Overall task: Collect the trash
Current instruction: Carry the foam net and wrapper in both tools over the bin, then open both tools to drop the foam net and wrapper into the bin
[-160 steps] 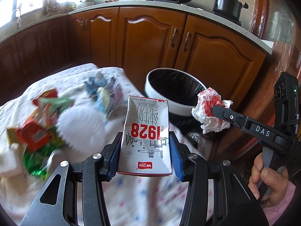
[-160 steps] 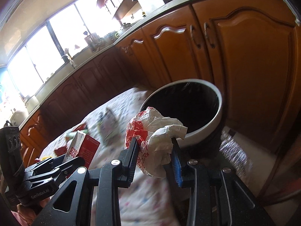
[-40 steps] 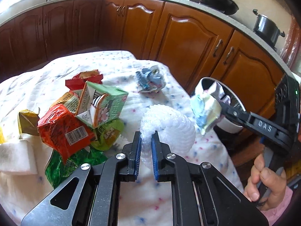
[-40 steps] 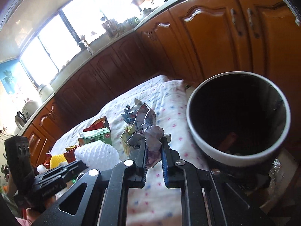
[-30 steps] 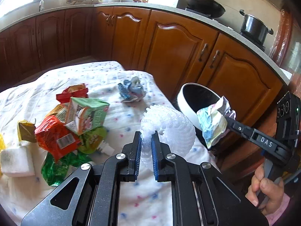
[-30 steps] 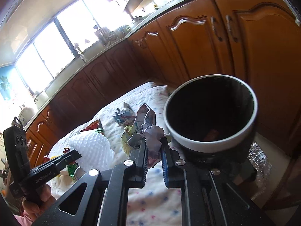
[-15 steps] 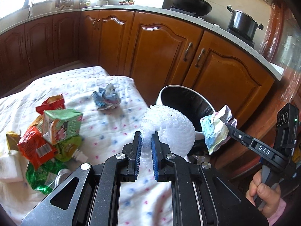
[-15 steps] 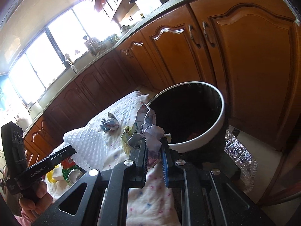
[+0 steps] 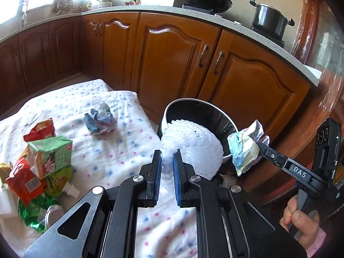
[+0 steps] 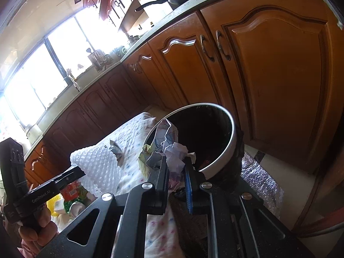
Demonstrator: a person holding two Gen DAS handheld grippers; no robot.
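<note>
The left gripper (image 9: 167, 167) is pinching the edge of a white foam fruit-net sleeve (image 9: 193, 148), its blue pads drawn narrow on a thin fold, and the sleeve is hanging in the air just short of the round white-rimmed bin with the black liner (image 9: 219, 116). The right gripper (image 10: 174, 168) is clamping a crumpled wad of pale printed paper (image 10: 169, 148), which is hovering at the near rim of that same bin (image 10: 233, 133).

Both pieces look almost weightless. The foam is squashing flat between the pads, so I judge it springy and likely to cling or drift rather than drop straight; a hold at its rim, as now, seems enough. The paper wad looks stiff in its creases yet loose, so a grip through its thick middle is the safer one.

Away from the bin, on the dotted white cloth (image 9: 120, 150), a crumpled blue-grey wrapper (image 9: 100, 121) and a green drink carton (image 9: 50, 155) are lying among other packets, waiting.
</note>
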